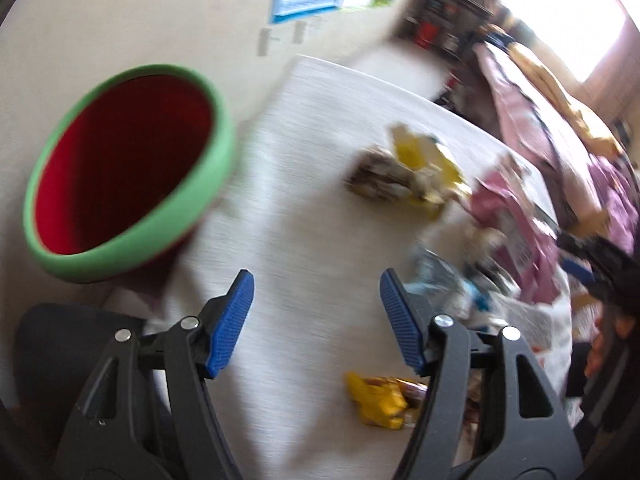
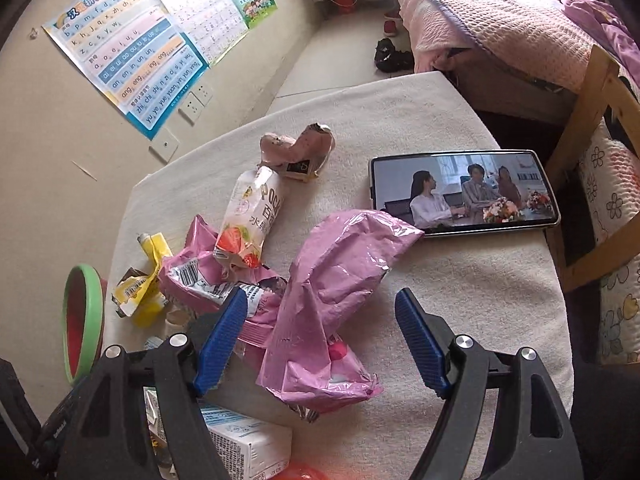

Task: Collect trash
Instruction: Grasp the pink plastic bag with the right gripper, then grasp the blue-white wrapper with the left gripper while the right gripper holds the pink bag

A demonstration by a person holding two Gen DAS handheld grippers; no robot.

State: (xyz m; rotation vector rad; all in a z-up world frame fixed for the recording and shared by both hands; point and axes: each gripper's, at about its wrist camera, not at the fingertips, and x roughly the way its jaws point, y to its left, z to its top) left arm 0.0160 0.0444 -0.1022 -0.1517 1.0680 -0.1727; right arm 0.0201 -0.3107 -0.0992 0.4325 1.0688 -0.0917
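Note:
Trash lies strewn on a cloth-covered table [image 2: 460,300]. A crumpled pink bag [image 2: 332,280] sits below my right gripper [image 2: 320,300], which is open, its blue pads apart from the bag. Around the bag lie a strawberry snack pouch [image 2: 248,220], a yellow wrapper [image 2: 144,280], a pinkish crumpled wrapper [image 2: 300,148] and a white carton [image 2: 248,444]. A red bin with a green rim [image 1: 120,172] stands at the table's left edge. My left gripper [image 1: 316,280] is open and empty over bare cloth to the right of the bin, with a yellow wrapper [image 1: 376,400] just under its right finger. The left wrist view is blurred.
A phone [image 2: 464,196] playing a video lies on the table's right side, close to the pink bag. A bed with pink bedding [image 2: 500,20] and a wooden frame [image 2: 592,128] borders the table on the right. Posters [image 2: 132,52] hang on the wall behind.

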